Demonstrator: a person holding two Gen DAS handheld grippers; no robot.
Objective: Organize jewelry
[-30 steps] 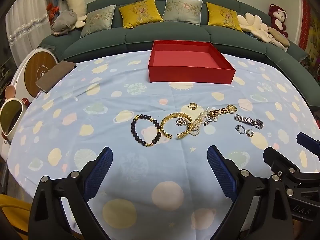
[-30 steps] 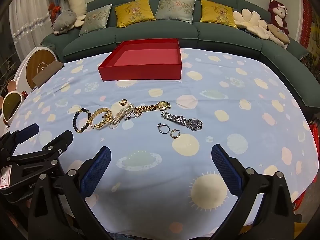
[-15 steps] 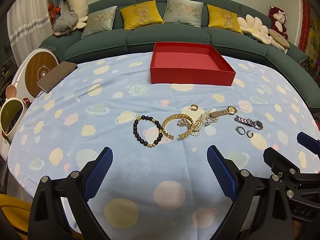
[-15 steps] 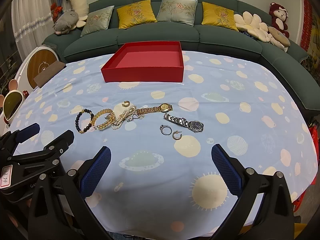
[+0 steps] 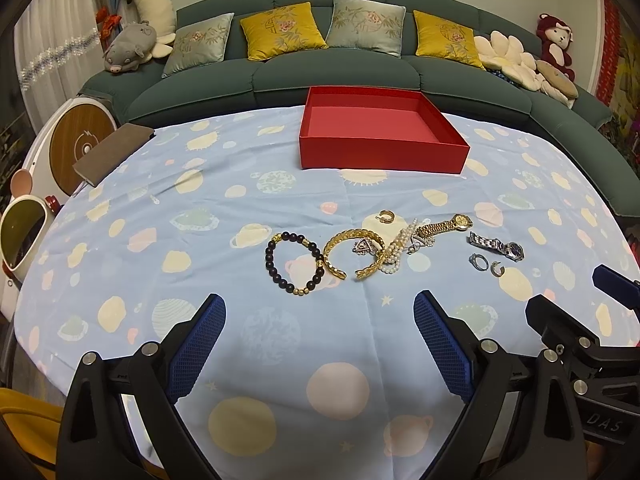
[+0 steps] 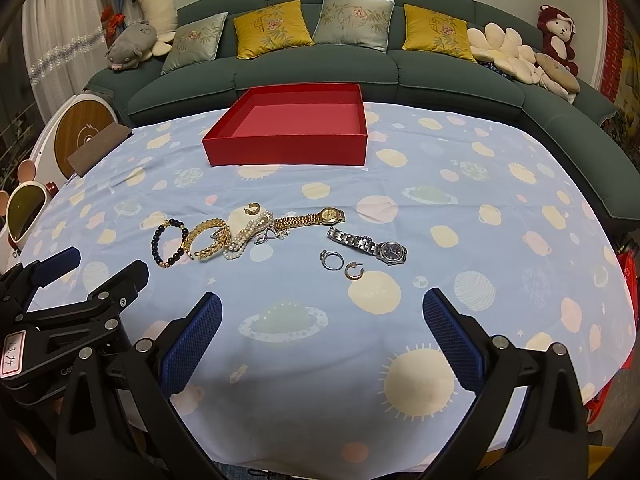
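Jewelry lies mid-table on a blue planet-print cloth: a dark bead bracelet [image 5: 294, 263] [image 6: 170, 242], a gold cuff [image 5: 352, 254], a pearl strand [image 5: 398, 246], a gold watch [image 5: 444, 225] [image 6: 310, 218], a silver watch [image 5: 498, 245] [image 6: 368, 246], a silver ring [image 6: 331, 260], a small hoop [image 6: 354, 271] and a gold ring [image 5: 387, 217]. An empty red box [image 5: 382, 152] [image 6: 286, 148] stands behind them. My left gripper [image 5: 318, 340] is open and empty, short of the bracelets. My right gripper [image 6: 322, 340] is open and empty, short of the rings.
A green sofa [image 5: 340, 76] with cushions and plush toys curves behind the table. A brown notebook [image 5: 112, 152] lies at the table's left edge. White appliances [image 5: 24, 236] stand at the left. Each gripper shows at the edge of the other's view.
Both views have shifted slightly, with the jewelry and box sitting a little lower in frame. Both grippers stay open; nothing on the table has moved.
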